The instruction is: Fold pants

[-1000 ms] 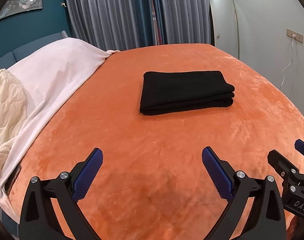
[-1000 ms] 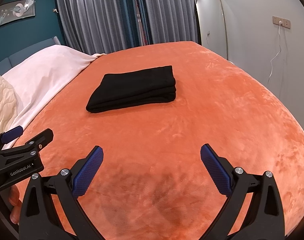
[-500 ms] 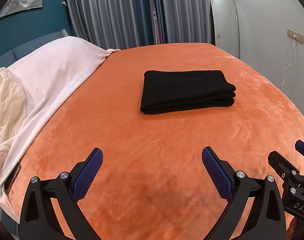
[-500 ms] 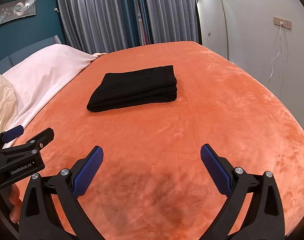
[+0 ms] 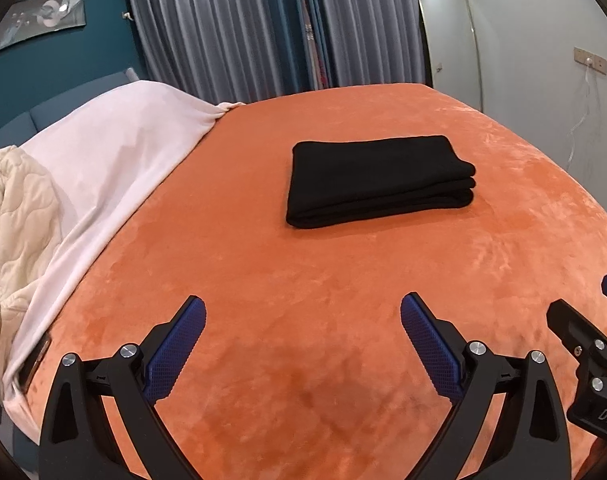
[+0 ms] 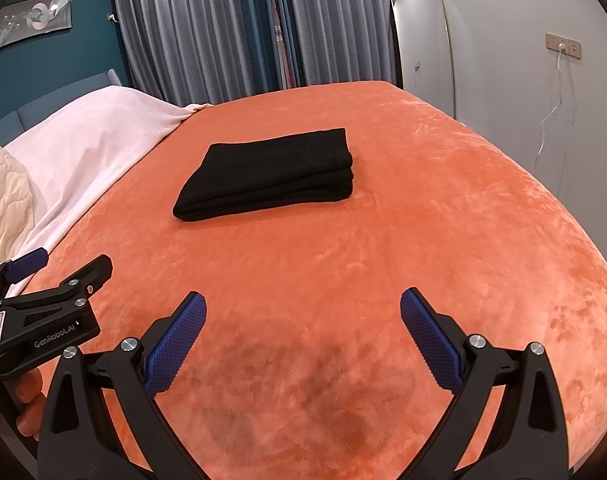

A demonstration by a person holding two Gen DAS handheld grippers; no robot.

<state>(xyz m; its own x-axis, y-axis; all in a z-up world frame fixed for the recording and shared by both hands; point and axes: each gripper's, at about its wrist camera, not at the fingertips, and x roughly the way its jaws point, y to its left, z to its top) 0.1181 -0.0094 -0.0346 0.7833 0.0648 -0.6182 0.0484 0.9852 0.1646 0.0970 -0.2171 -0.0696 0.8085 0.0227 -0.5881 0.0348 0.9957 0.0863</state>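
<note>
Black pants [image 5: 377, 178] [image 6: 269, 172] lie folded into a neat rectangular stack in the middle of the orange bed cover [image 5: 303, 280] [image 6: 423, 240]. My left gripper [image 5: 302, 330] hovers open over the near part of the bed, well short of the pants, nothing between its blue pads. My right gripper [image 6: 302, 328] is open too, at about the same distance from the stack and empty. Each gripper shows at the edge of the other's view: the right one [image 5: 583, 332] and the left one [image 6: 55, 280].
A pale pink sheet [image 5: 115, 152] and a cream quilt [image 5: 15, 216] cover the left side of the bed. Grey curtains [image 5: 263, 28] hang behind, a tall mirror [image 6: 423, 40] leans at the right wall, and a cable [image 6: 551, 108] hangs from a socket.
Both views have drifted slightly, so the pants sit a little lower in frame. The pants have not moved and both grippers stay open.
</note>
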